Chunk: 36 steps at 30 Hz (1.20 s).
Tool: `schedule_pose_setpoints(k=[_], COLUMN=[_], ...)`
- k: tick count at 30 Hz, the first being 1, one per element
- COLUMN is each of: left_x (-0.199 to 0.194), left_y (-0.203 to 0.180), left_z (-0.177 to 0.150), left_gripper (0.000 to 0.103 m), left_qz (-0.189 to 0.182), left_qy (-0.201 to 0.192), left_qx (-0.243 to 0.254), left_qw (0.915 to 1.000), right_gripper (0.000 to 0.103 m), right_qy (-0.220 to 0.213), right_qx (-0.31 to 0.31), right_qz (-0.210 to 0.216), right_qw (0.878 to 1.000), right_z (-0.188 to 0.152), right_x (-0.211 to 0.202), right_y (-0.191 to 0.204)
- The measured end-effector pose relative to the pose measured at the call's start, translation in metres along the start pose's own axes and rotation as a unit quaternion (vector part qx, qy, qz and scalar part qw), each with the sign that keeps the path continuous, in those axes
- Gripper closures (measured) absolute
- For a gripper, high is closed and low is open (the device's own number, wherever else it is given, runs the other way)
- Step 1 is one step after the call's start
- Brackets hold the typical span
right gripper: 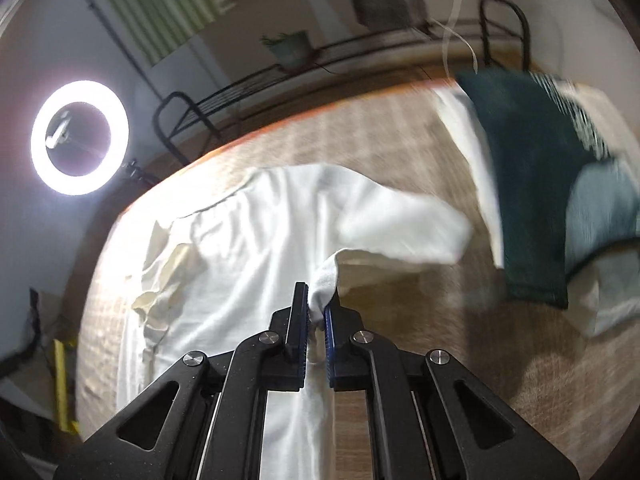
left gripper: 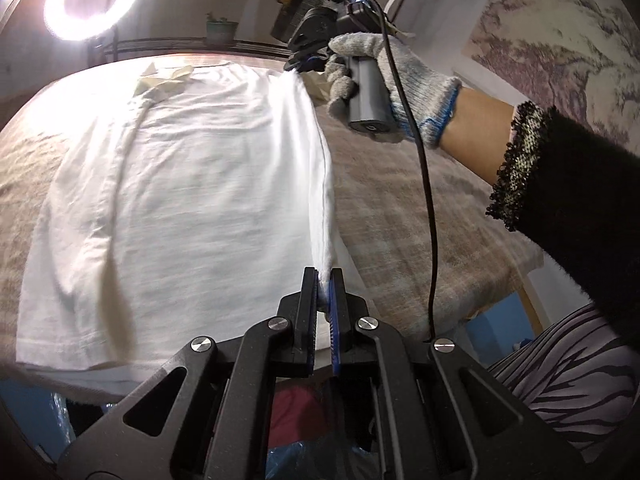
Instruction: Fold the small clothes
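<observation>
Fingers of left gripper point(left gripper: 324, 280) and right gripper point(right gripper: 318, 300) each pinch the white shirt's point(left gripper: 180, 184) edge.

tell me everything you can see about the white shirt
The white shirt is a thin, wrinkled knit that looks like cotton, lying mostly flat on the beige woven tabletop. One long edge is lifted and pulled taut between the left gripper and the right gripper, both clamped on it. A sleeve sticks out sideways.

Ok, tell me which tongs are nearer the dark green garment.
Right. The right tongs pinch the white shirt at its sleeve end, with the dark green garment just beyond. The left tongs grip the shirt's hem end, farther off.
</observation>
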<state>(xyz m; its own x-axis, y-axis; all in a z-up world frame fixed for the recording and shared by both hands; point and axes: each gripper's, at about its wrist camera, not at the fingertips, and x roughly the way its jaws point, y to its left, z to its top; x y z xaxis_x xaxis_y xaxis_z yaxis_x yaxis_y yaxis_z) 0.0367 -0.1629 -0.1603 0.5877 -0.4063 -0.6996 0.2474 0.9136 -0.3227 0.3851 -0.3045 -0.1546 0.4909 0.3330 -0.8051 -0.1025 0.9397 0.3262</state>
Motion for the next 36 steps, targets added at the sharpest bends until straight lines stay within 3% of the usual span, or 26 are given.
schedule_pose_setpoints(k=[7, 11, 18, 23, 26, 28, 29, 34, 36], left_x=[-0.023, -0.024, -0.019, -0.016, -0.029, -0.038, -0.043, -0.053, -0.052], left_y=[0.033, 0.051, 0.070, 0.075, 0.074, 0.074, 0.073, 0.081, 0.084], left_z=[-0.005, -0.014, -0.025, -0.028, -0.033, -0.031, -0.030, -0.024, -0.023], left_gripper=[0.100, 0.100, 0.100, 0.098, 0.084, 0.081, 0.081, 0.081, 0.081], left_qz=[0.027, 0.048, 0.090, 0.091, 0.089, 0.085, 0.085, 0.078, 0.082], left_qy=[-0.013, -0.003, 0.019, 0.029, 0.014, -0.004, -0.011, -0.027, -0.024], left_qx=[-0.044, -0.066, -0.073, -0.091, -0.087, -0.086, -0.086, -0.096, -0.098], left_qw=[0.9986, 0.9967, 0.9931, 0.9912, 0.9921, 0.9926, 0.9926, 0.9919, 0.9915], right_gripper=[0.097, 0.097, 0.094, 0.085, 0.082, 0.063, 0.059, 0.058, 0.058], right_qy=[-0.002, 0.017, 0.062, 0.100, 0.073, 0.036, 0.023, 0.026, 0.041], right_qx=[-0.093, -0.145, -0.172, -0.142, -0.098, -0.058, -0.033, 0.021, 0.025], right_qz=[-0.004, -0.007, -0.009, 0.057, 0.133, 0.124, 0.115, 0.041, 0.036], right_qw=[0.996, 0.989, 0.983, 0.983, 0.984, 0.990, 0.993, 0.999, 0.998], right_z=[-0.001, -0.013, -0.030, -0.023, -0.006, 0.007, 0.011, 0.020, 0.018], right_x=[0.011, 0.035, 0.079, 0.068, 0.033, 0.014, 0.009, 0.022, 0.034], right_y=[0.075, 0.114, 0.143, 0.122, 0.096, 0.070, 0.055, 0.014, 0.009])
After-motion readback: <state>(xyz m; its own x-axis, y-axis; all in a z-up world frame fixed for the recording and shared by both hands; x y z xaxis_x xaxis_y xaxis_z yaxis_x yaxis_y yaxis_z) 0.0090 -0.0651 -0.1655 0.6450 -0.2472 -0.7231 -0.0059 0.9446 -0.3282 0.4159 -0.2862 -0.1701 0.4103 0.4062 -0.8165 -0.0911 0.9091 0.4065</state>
